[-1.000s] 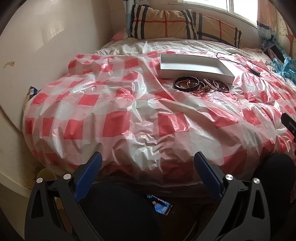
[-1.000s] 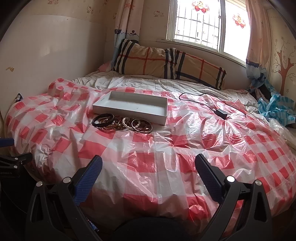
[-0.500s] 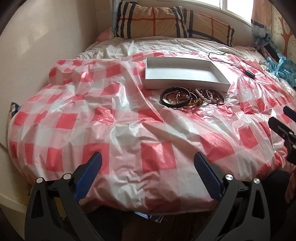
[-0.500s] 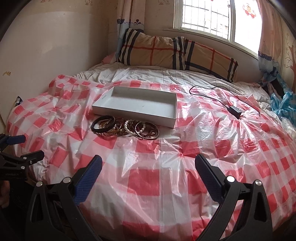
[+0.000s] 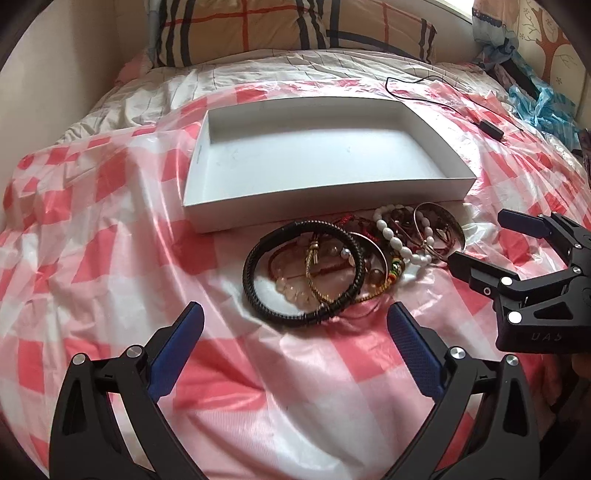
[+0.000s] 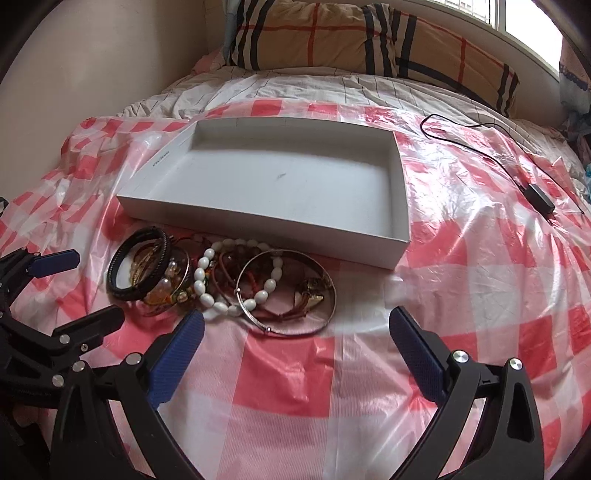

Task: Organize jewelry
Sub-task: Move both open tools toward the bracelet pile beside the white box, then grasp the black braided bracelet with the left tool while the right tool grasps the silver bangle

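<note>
An empty shallow white box (image 5: 321, 158) (image 6: 280, 177) lies on the bed. Just in front of it sits a pile of bracelets. A black braided bracelet (image 5: 249, 275) (image 6: 122, 291) lies at its left, a white bead bracelet (image 5: 395, 242) (image 6: 201, 275) in the middle and a thin silver bangle (image 6: 295, 333) at its right. My left gripper (image 5: 295, 308) (image 6: 98, 284) hangs open just short of the black bracelet, holding nothing. My right gripper (image 6: 295, 314) (image 5: 476, 238) is open and empty beside the bangle end of the pile.
A red-and-white checked plastic sheet (image 5: 110, 258) covers the bed. A black cable with an adapter (image 6: 539, 197) (image 5: 489, 127) lies right of the box. Plaid pillows (image 5: 295, 26) are at the head, a wall (image 5: 55, 74) to the left, a blue bag (image 5: 543, 107) at far right.
Both grippers have moved forward over the bed, close to the bracelet pile. Each gripper now shows in the other's view. Both stay open.
</note>
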